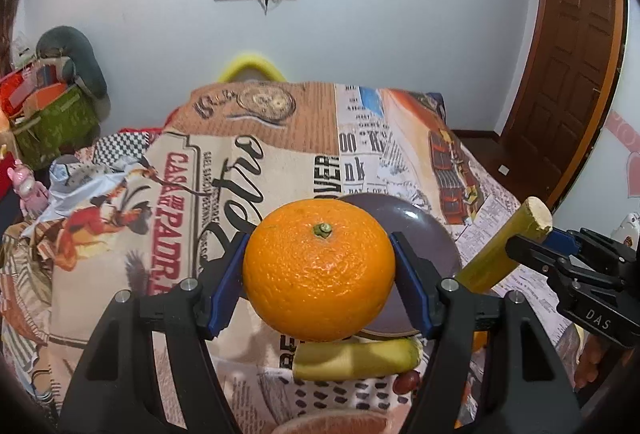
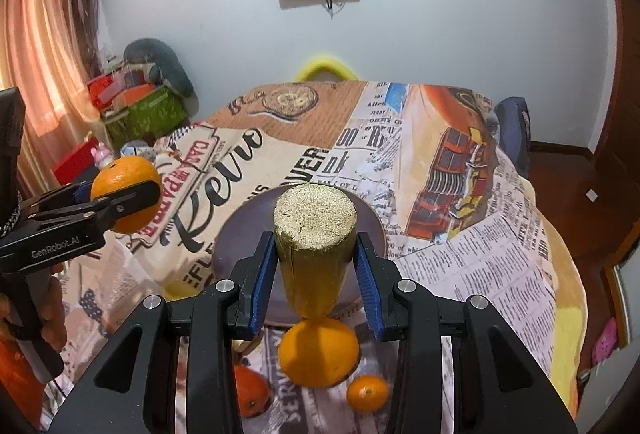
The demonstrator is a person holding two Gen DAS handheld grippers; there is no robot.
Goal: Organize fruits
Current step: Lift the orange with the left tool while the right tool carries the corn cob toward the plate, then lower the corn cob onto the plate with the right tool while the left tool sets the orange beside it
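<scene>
My left gripper (image 1: 318, 248) is shut on a large orange (image 1: 319, 270), its blue pads pressed on both sides, above the patterned tablecloth. The right wrist view shows that orange (image 2: 126, 190) at the left, in the left gripper (image 2: 120, 194). My right gripper (image 2: 314, 240) is shut on a yellow-green stalk piece (image 2: 314, 234) with a pale cut end. The left wrist view has this stalk (image 1: 500, 250) and right gripper (image 1: 536, 238) at the right. A grey-purple plate (image 2: 248, 226) lies on the table under and behind both held things, partly hidden (image 1: 424, 230).
A banana (image 1: 352, 356) and a small red fruit (image 1: 407, 381) lie near the plate's front. Below the right gripper sit a big orange (image 2: 318, 352), a small tangerine (image 2: 367, 393) and another orange (image 2: 250, 390). A yellow chair back (image 2: 324, 68) stands beyond the table.
</scene>
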